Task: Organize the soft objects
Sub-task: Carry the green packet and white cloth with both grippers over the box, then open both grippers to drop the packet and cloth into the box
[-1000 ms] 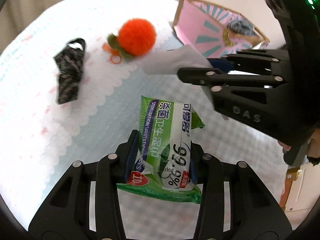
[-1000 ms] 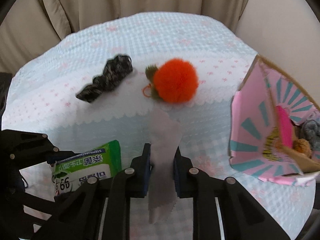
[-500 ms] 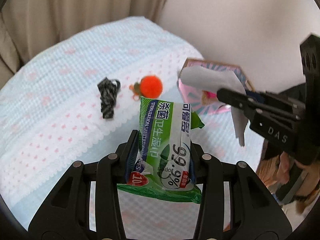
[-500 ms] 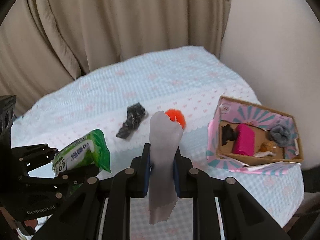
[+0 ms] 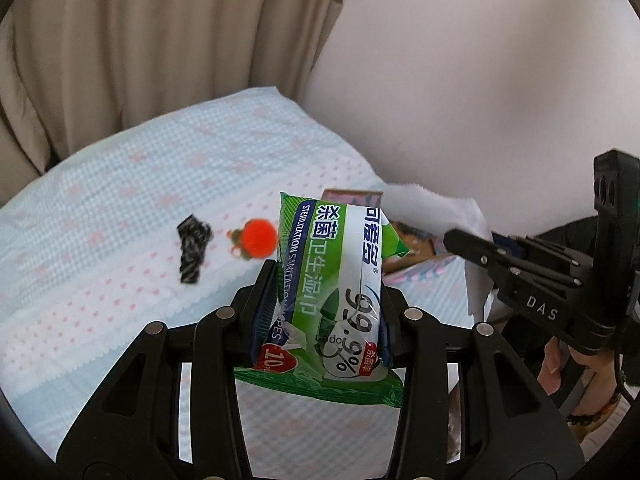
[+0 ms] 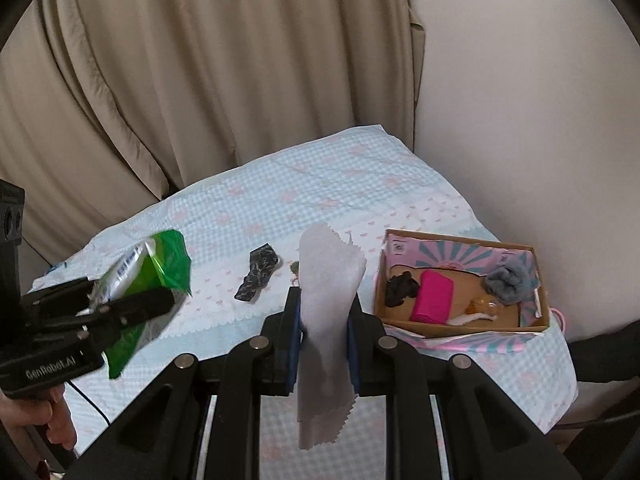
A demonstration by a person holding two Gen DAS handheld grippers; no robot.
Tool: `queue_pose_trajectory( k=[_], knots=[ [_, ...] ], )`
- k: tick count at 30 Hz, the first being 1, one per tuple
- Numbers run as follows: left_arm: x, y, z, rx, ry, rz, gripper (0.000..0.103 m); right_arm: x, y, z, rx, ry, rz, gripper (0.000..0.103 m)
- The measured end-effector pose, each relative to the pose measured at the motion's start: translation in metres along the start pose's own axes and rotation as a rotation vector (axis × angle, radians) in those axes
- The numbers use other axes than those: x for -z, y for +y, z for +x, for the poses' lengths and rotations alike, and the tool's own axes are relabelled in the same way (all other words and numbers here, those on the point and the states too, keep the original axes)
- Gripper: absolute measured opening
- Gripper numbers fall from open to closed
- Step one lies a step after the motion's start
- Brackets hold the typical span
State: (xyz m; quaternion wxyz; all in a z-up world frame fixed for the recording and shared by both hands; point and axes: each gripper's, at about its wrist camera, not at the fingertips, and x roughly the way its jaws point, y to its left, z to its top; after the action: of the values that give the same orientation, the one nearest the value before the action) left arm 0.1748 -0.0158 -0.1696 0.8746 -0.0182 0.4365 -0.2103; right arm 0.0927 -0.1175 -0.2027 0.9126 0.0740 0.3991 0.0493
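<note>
Clamping the green wet-wipes pack (image 5: 340,304) near its lower end, the left hand-held gripper (image 5: 326,316) holds it high above the bench (image 5: 100,280); the slick wrapper could slide out, judging by that low grip. The orange pompom (image 5: 260,238) and black scrunchie (image 5: 193,249) lie on the cloth below.

From the right wrist view, the right hand-held gripper (image 6: 323,330) pinches a limp grey cloth (image 6: 326,320), closed on its middle. Draping loosely, it could snag the cardboard box (image 6: 460,322) rim and land outside.
</note>
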Motion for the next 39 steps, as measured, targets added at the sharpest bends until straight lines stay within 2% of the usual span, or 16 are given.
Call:
queue_pose_trajectory(
  k=[8,15,20,28,35,39],
  knots=[
    [-0.029,-0.074,0.041,-0.027,0.013,-0.02,0.038,-0.015,-0.082,-0.015,-0.012,0.023,-0.024,0.018],
    [-0.047,-0.125,0.107,-0.043,0.047,-0.048,0.038,-0.035,-0.162,0.0,-0.012,0.049,-0.023,0.018],
    [-0.058,-0.15,0.154,-0.091,0.065,-0.064,0.038,-0.048,-0.21,0.018,-0.016,0.085,-0.017,0.018],
    [-0.072,-0.161,0.242,-0.118,0.172,-0.074,0.038,-0.061,-0.254,0.079,-0.058,0.202,-0.007,0.018],
    [-0.069,-0.145,0.31,-0.159,0.264,-0.077,0.038,-0.053,-0.273,0.151,-0.129,0.363,0.014,0.018],
    [-0.065,-0.131,0.348,-0.175,0.331,-0.075,0.038,-0.043,-0.28,0.185,-0.126,0.424,0.022,0.018]
  ],
)
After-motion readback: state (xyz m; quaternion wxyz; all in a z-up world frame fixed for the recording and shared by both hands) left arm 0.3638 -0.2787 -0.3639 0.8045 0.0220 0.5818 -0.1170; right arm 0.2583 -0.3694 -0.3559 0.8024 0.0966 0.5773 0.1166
